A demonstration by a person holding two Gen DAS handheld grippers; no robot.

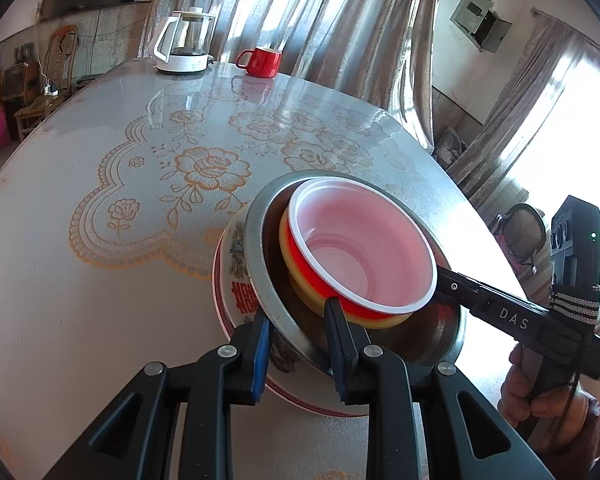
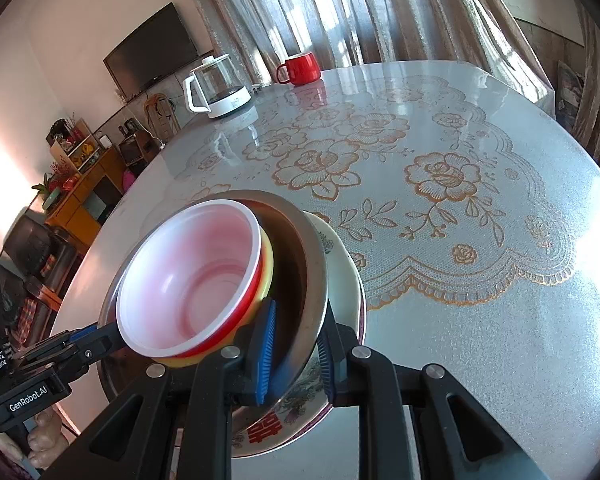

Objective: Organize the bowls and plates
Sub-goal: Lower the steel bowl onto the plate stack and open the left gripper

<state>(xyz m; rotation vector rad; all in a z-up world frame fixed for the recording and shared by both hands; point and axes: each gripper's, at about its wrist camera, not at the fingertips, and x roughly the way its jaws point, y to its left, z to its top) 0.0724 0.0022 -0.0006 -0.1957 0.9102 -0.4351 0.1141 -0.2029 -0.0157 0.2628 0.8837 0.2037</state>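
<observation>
Nearest the left wrist camera, left claw (image 1: 298,326) closed on the near rim of the steel bowl (image 1: 260,256), one blue-padded finger outside, the other inside. In the right wrist view, right claw (image 2: 296,342) likewise clamped on that same steel rim at its opposite side, pads pressing both faces. Nested in the steel bowl, tilted: a yellow bowl (image 1: 300,294), a red bowl (image 1: 320,280) inside it, white-lined and pale pink within. Beneath the stack, a floral porcelain bowl (image 1: 238,280) with a red character, resting on the tabletop (image 1: 80,280) near its close edge. Beyond, bare floral covering only, nothing between the stack and the far side. At the far edge, well apart: a glass kettle (image 1: 184,42) on a white base and a red mug (image 1: 262,62), before the curtains (image 1: 320,12).
</observation>
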